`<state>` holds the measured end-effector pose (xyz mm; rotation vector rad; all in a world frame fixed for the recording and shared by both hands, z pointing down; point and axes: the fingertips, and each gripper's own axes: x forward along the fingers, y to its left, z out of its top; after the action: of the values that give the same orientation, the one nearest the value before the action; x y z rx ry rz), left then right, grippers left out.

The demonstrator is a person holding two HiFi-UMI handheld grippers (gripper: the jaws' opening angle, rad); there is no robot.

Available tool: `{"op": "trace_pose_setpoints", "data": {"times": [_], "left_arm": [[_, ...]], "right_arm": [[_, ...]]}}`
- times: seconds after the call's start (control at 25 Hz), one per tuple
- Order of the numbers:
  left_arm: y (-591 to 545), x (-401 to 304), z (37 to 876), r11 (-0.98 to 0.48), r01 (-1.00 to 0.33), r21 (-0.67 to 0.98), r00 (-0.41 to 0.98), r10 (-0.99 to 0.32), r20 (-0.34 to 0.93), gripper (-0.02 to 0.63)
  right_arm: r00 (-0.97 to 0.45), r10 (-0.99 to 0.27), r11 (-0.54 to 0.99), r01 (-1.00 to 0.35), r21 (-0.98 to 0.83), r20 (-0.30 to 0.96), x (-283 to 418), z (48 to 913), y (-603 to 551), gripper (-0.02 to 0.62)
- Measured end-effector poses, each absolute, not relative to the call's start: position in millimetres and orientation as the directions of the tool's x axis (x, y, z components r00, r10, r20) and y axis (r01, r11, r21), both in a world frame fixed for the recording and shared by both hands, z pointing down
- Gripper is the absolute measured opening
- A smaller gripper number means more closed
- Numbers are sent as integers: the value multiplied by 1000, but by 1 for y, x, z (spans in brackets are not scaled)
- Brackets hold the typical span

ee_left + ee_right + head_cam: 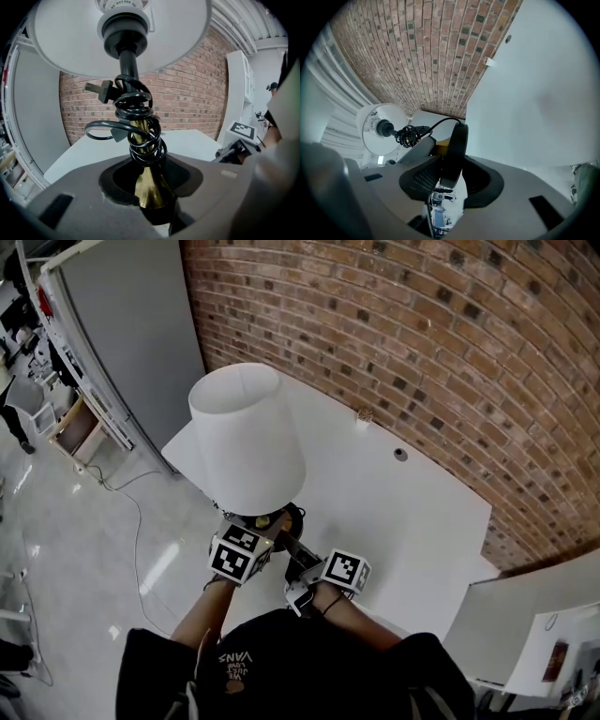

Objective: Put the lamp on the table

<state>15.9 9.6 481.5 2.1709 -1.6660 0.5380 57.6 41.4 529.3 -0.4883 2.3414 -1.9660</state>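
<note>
The lamp (246, 437) stands upright at the near left edge of the white table (403, 521), held by both claws. Whether its base touches the table cannot be told. The left claw (152, 197) is clamped on the flared brass foot of the stem (149, 180). The right claw (450, 176) is clamped on the rim of the round black base (458, 147). The shade (61, 42) is white and tapered, and a black cord (138, 124) is coiled round the stem, its plug sticking out. A brick wall (422, 334) backs the table.
</note>
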Motion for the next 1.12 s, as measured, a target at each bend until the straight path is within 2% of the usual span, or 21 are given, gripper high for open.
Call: {"op": "trace_pose_setpoints", "data": {"times": [0.6, 1.12], "left_arm": [[-78, -16, 491, -188, -981, 53, 187, -826, 531, 146], [-145, -82, 506, -319, -946, 56, 296, -782, 548, 143]], "right_arm": [[-961, -216, 93, -195, -976, 172, 27, 537, -45, 129], [-919, -342, 26, -216, -976, 194, -44, 555, -105, 127]]}}
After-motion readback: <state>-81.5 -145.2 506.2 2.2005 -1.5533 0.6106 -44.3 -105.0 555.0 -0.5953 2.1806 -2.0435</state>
